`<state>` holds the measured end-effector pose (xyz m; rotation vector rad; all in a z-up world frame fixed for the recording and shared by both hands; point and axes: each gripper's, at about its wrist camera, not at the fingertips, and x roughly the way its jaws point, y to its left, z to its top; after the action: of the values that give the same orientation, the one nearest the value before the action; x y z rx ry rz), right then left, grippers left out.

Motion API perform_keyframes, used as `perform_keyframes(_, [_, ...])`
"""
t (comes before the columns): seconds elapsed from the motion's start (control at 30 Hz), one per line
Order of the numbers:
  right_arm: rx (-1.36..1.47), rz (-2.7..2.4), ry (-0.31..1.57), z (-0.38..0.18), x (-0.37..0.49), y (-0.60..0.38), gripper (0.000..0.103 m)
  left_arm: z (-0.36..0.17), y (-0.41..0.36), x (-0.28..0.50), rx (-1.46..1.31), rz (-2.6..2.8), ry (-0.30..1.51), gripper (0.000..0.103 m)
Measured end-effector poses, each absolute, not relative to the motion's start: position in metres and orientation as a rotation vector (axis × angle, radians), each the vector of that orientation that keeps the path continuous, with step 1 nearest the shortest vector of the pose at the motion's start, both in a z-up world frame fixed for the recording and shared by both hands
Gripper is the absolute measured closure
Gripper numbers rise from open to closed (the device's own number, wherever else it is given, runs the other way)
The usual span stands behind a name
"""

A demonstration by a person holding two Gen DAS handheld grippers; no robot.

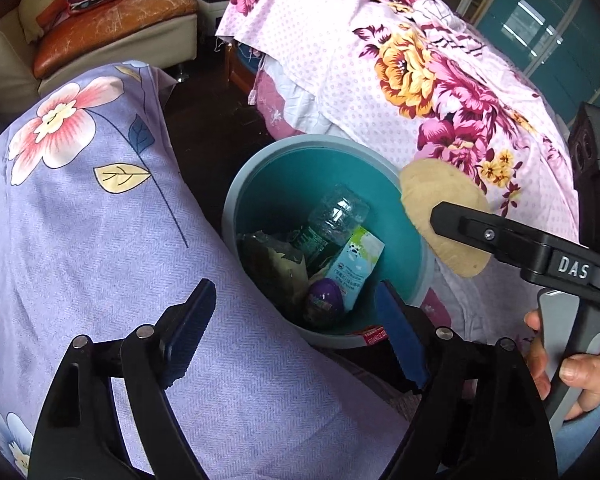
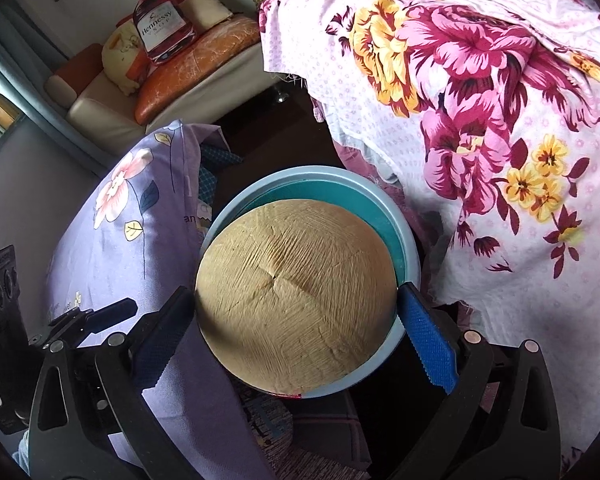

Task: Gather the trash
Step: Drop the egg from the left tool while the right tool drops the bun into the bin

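Right gripper: nearest to us, clenched on a round tan paper-pulp tray, pads pressing both edges.
Left gripper: released, jaws wide with nothing between them, hanging over the near rim of the bin.
Where the trash is: tan tray sits just above the bin's mouth; a plastic bottle, a small carton and a purple egg-shaped thing are already inside.
How we'd do it: centre the tray over the opening, tilt it so an edge goes in first, then let go.
Hard to see: the tray blocks the bin's inside from the right camera; the bottom of the bin is dark, and we can't read the crumpled wrapper.
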<state>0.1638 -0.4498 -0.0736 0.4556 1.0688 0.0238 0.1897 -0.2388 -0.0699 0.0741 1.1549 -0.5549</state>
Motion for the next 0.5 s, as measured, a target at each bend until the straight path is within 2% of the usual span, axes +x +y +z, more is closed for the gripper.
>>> perform_keyframes(0.5, [0.432, 0.006, 1.081, -0.071, 0.165, -0.436, 0.007, -0.059, -0.203, 0.176, 0.0, -0.53, 1.139, 0.018])
